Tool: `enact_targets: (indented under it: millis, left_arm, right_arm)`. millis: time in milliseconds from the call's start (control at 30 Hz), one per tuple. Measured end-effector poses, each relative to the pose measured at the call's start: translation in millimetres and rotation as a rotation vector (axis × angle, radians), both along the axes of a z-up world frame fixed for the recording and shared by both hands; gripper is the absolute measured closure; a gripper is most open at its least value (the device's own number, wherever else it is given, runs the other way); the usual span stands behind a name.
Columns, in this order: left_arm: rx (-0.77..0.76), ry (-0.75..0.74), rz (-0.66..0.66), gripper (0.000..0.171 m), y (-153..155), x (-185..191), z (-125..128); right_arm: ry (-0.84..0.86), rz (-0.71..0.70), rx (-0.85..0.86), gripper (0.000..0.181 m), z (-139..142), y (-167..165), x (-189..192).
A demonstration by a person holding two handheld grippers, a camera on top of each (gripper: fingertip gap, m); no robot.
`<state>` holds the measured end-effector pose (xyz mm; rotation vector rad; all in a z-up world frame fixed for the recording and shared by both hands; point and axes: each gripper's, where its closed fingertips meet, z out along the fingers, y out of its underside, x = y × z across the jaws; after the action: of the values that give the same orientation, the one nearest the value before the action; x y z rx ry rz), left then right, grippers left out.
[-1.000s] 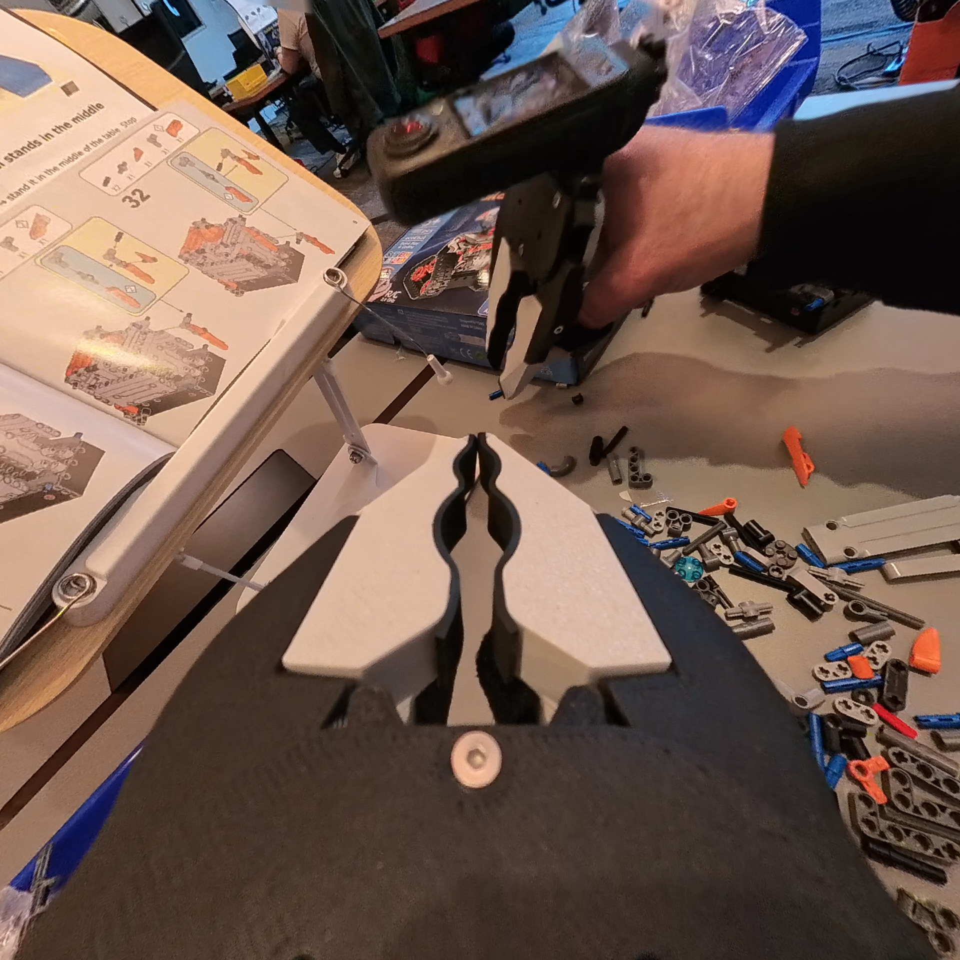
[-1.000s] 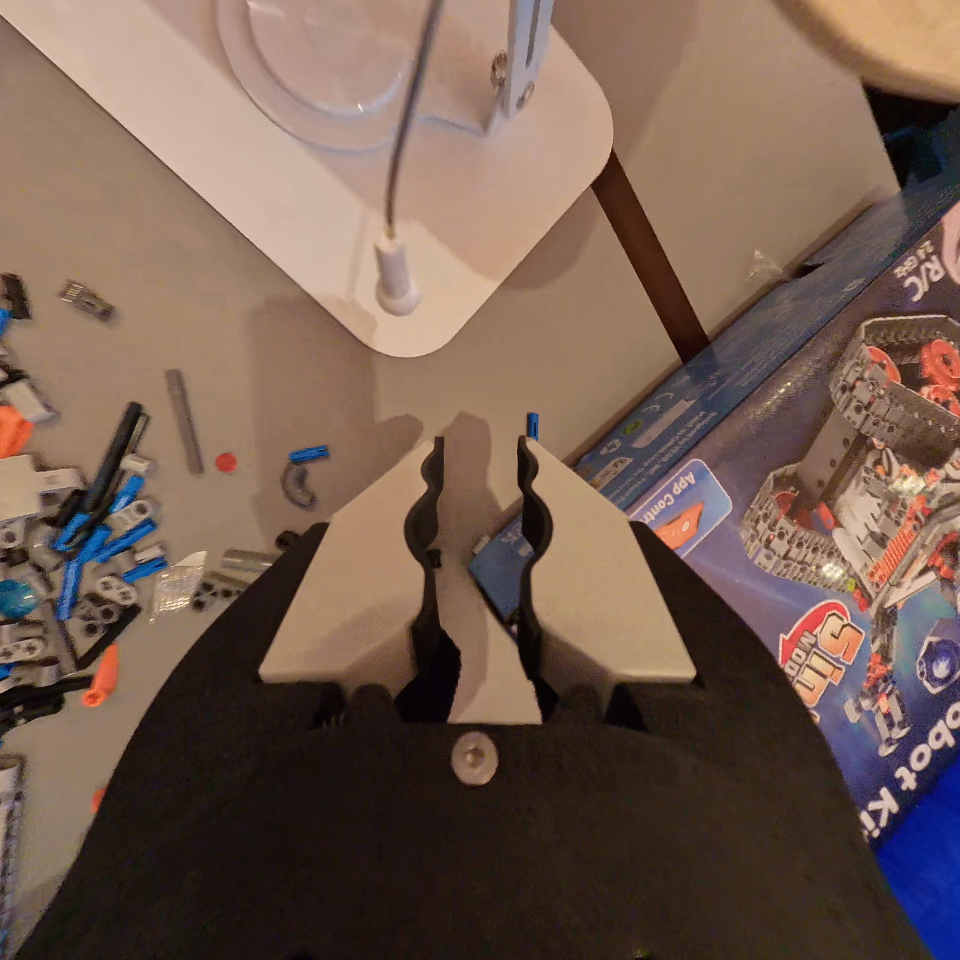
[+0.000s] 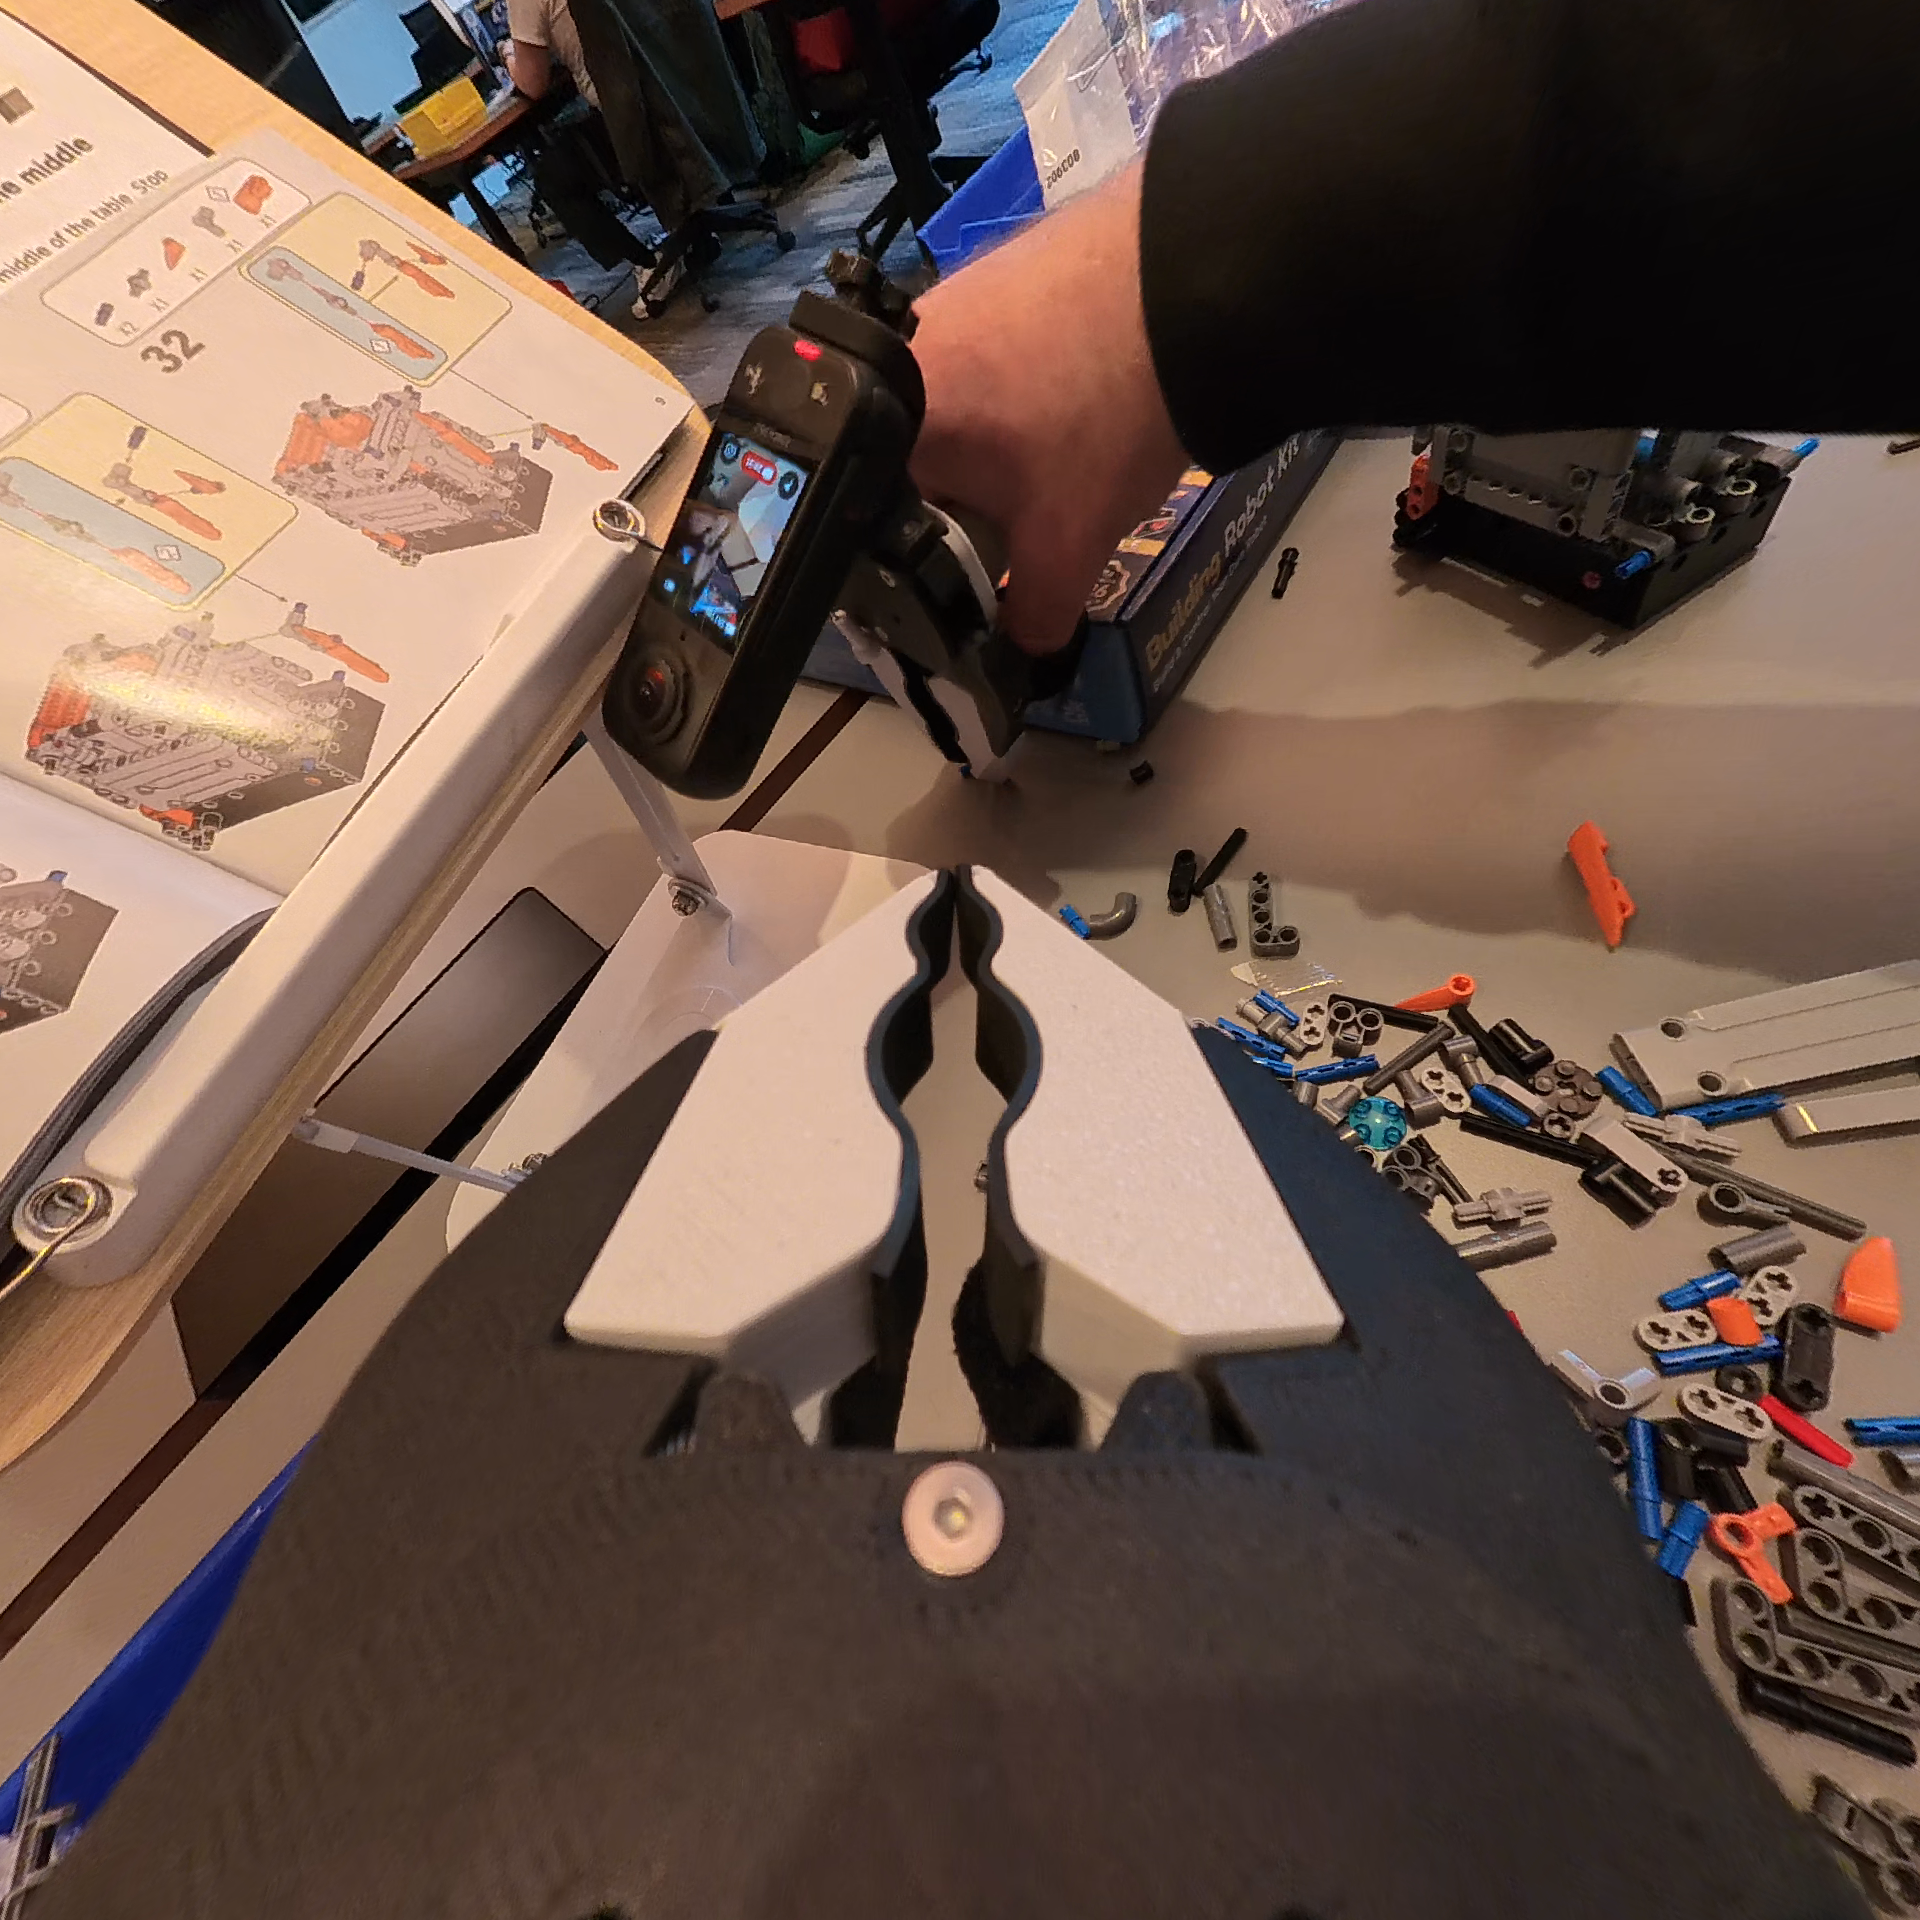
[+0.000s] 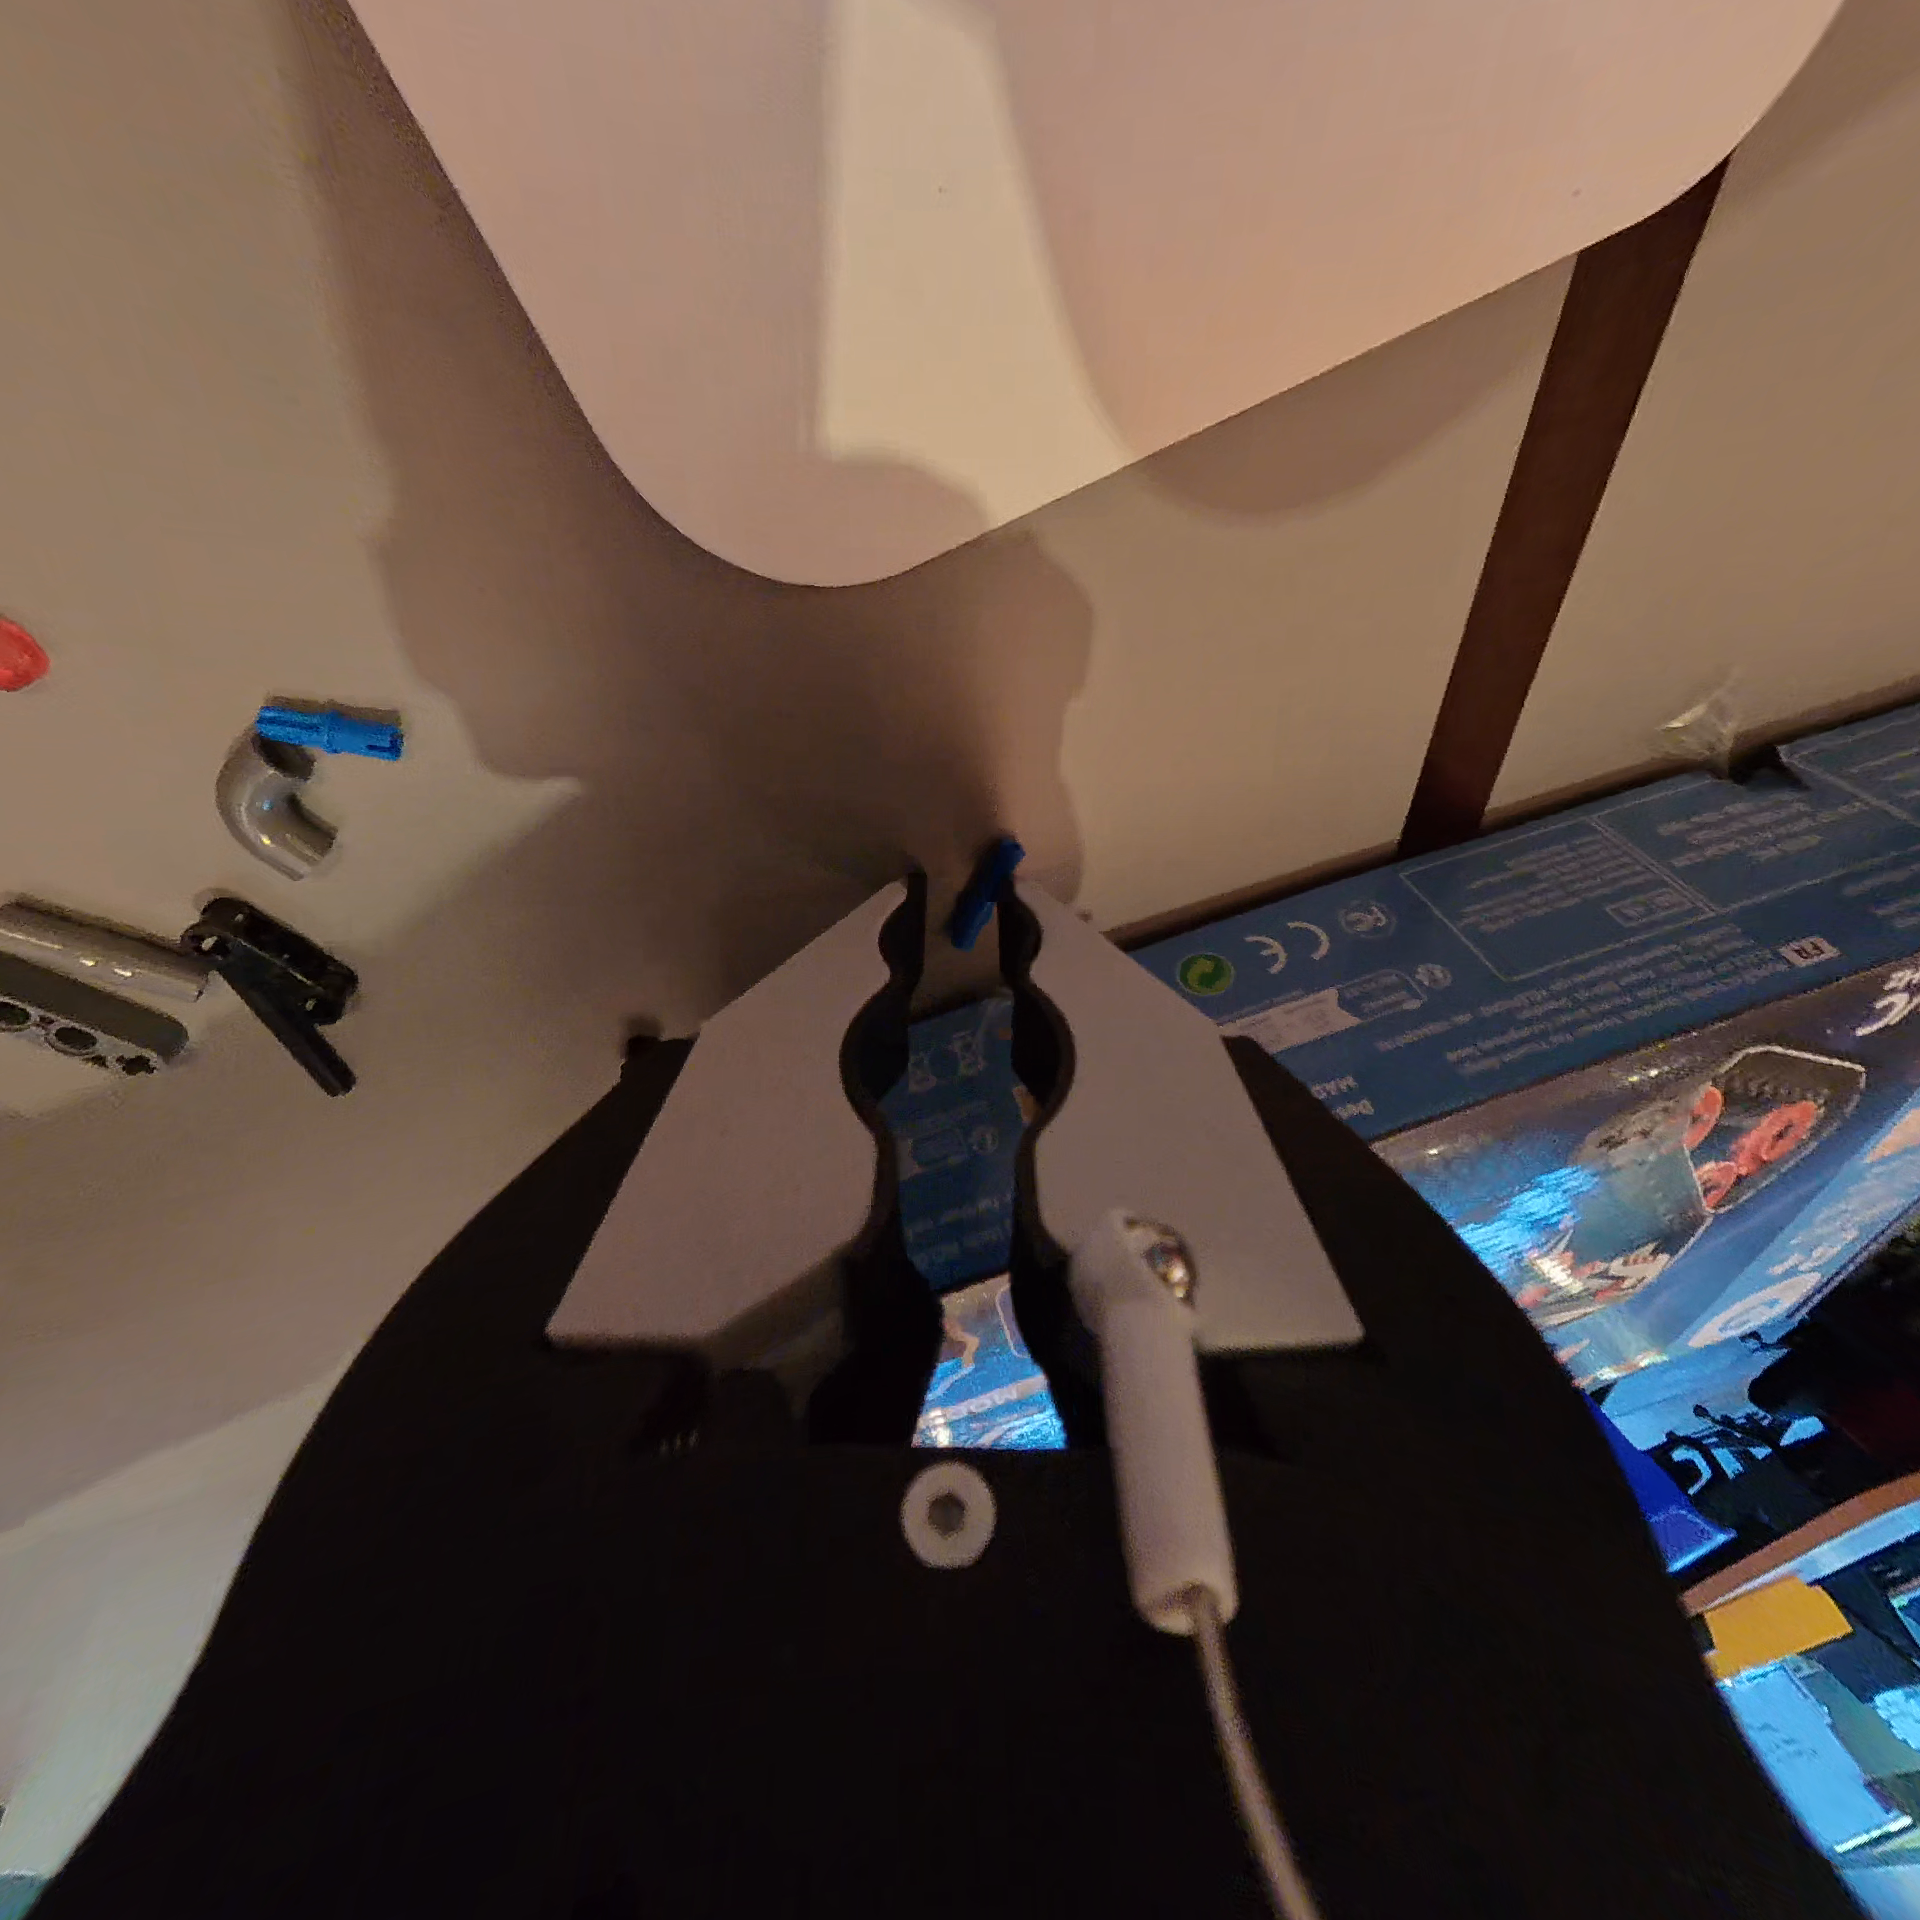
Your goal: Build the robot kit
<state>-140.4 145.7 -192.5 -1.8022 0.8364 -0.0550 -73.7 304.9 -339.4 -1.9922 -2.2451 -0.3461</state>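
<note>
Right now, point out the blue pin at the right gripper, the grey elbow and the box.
blue pin (image 4: 982,896), right wrist view, its shaft.
grey elbow (image 4: 268,808), right wrist view, its bend.
box (image 4: 1558,883), right wrist view, its side panel.

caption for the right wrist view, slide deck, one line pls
Right claw open around a small blue pin at its tips, low over the beige table beside the blue kit box.

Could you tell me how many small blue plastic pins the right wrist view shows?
2: one pin within the open right gripper, another pin beside a grey curved tube; others may be hidden.
</note>
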Motion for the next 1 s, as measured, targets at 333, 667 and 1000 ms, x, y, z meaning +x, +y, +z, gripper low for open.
enact_targets:
  millis: [333,667,1000]
  left_arm:
    - [0.008,0.006,-0.001,0.171,-1.0,0.0,2.3]
    - [0.015,0.001,0.004,0.171,-1.7,-2.4,5.3]
    - [0.020,-0.010,0.005,0.171,-3.0,-3.8,8.3]
  right_arm:
    - [0.028,0.005,-0.048,0.179,-1.4,-14.4,0.3]
    - [0.060,0.025,-0.131,0.180,6.4,-62.8,10.6]
    - [0.265,0.098,-0.207,0.180,52.6,-165.9,20.0]
